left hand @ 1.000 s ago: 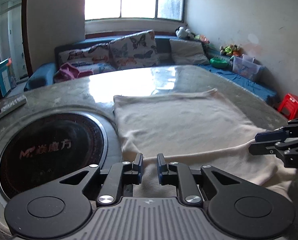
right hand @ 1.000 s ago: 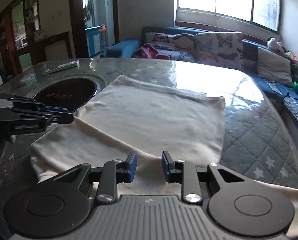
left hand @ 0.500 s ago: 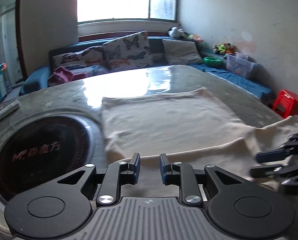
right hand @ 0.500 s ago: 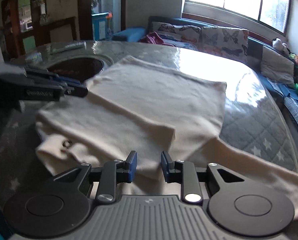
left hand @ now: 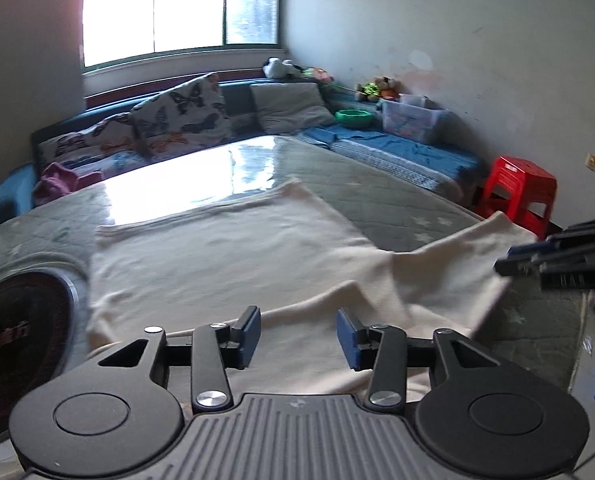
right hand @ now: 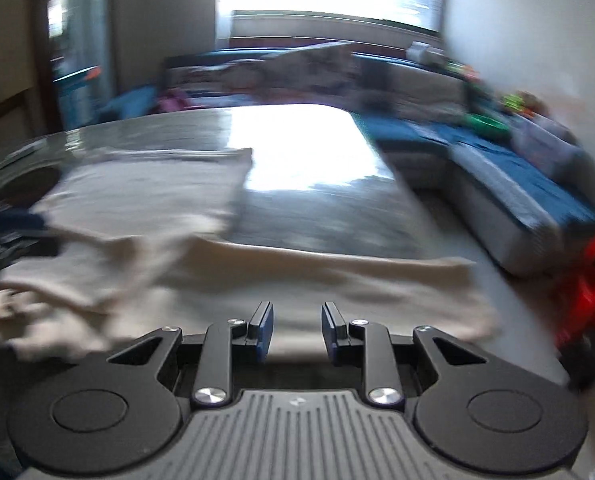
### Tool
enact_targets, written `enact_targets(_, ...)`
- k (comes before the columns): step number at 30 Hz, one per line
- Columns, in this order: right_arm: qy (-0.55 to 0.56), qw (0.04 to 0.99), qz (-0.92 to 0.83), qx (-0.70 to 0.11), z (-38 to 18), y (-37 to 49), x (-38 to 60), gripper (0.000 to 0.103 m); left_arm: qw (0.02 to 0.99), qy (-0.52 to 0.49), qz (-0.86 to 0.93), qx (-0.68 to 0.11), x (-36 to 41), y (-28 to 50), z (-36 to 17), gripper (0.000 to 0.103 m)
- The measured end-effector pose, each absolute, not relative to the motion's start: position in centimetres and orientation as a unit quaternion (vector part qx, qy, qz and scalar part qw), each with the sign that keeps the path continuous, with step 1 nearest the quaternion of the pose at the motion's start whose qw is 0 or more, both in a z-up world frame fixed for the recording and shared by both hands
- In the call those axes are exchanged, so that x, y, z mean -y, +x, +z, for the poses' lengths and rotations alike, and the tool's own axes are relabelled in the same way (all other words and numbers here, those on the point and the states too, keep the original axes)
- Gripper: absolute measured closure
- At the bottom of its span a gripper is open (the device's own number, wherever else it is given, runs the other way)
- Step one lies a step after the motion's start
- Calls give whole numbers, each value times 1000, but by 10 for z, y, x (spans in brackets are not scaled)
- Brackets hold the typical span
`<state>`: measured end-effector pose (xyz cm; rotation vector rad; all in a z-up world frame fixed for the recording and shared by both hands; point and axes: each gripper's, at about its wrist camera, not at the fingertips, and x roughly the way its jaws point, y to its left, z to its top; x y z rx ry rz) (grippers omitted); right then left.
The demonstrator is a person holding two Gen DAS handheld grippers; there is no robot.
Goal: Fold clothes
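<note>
left wrist view, cream garment just beyond left hand-held gripper, jaws just opened, holding nothing

Far tabletop bare beyond garment; red stool flanks right edge.

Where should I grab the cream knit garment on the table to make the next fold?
Probably the long sleeve of the cream knit garment, stretched out sideways toward the red stool. Pinch its loose end edge from that outer side; the flat, unfolded strip should swing over the body easily.
</note>
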<state>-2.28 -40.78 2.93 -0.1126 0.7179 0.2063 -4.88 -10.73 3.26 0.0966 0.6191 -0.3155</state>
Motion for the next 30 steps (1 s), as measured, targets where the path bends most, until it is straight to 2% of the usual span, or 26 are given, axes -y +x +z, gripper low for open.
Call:
enact_targets(9,10,933,-17,-359,13,-8,493,78,933,64,-162,-316,126,-48,25,52)
enact_targets(19,56,934,-21,-353,3,5,511,78,931,75,-156,-322,135,-49,23,49)
enact_targets(20,61,934,-20,-351,3,5,512,80,931,75,-155,-322,135,-49,23,48)
enact_targets(21,63,934,-18,-350,3,4,512,89,931,76,-154,-323,135,-48,22,48)
enact_targets(23,66,935,-11,-347,5,4,511,94,930,78,-152,-325,136,-48,21,47)
enact_targets(30,67,945,-4,-321,25,-5,508,96,930,80,-156,-324,138,-48,21,44)
